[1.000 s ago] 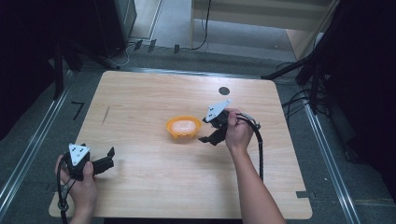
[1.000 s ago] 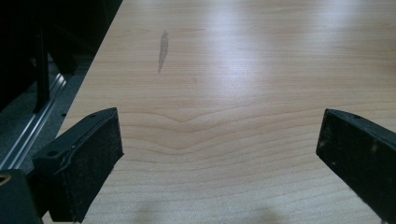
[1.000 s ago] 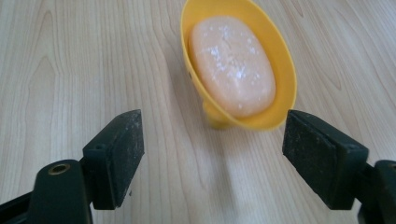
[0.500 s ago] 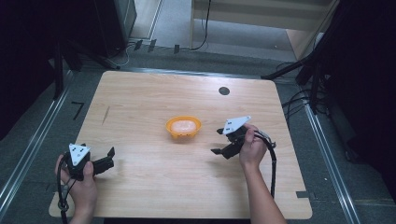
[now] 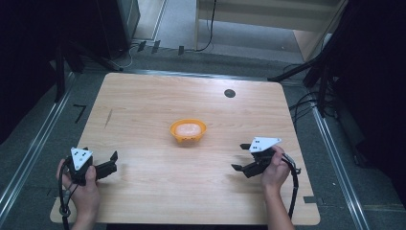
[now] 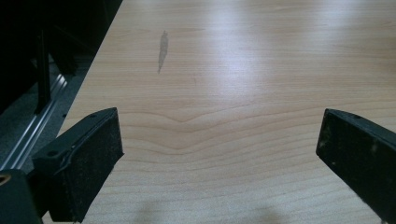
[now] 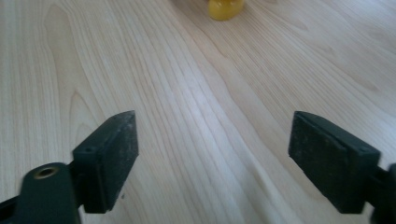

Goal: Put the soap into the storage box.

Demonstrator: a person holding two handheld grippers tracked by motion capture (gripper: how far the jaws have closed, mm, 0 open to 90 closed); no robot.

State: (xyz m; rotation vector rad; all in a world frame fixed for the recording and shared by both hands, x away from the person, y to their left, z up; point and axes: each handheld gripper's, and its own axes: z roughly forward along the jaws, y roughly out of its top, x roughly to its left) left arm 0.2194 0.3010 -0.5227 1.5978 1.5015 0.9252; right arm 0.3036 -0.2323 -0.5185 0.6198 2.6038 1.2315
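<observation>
While the left hand [image 5: 79, 184] sits down at about eight o'clock on the wooden surface [image 5: 143, 110], the left gripper [image 5: 111, 163] points toward three o'clock with its jaws spread wide and nothing between them. From the left gripper view, that left gripper [image 6: 219, 149] looks out over bare wood grain, and there's a dark smudge [image 6: 162, 49] on the boards up at eleven o'clock, near the edge.

Moving across to the middle, an orange bowl [image 5: 188, 131] stands dead centre, holding something pale and rounded [image 5: 187, 128]; what it is, I cannot tell. Behind it, out at one o'clock, a small black disc [image 5: 230, 93] lies flat in the wood.

Now over to four o'clock: the right hand [image 5: 275, 167] grips its tool, grey three-cornered plate on top, and the right gripper [image 5: 242, 157] aims toward nine o'clock, well apart from the bowl. Jaws wide here too, empty. In the right gripper view, the right gripper [image 7: 212, 154] frames plain wood, with the bowl [image 7: 225, 8] just peeking in at twelve o'clock, far ahead.
</observation>
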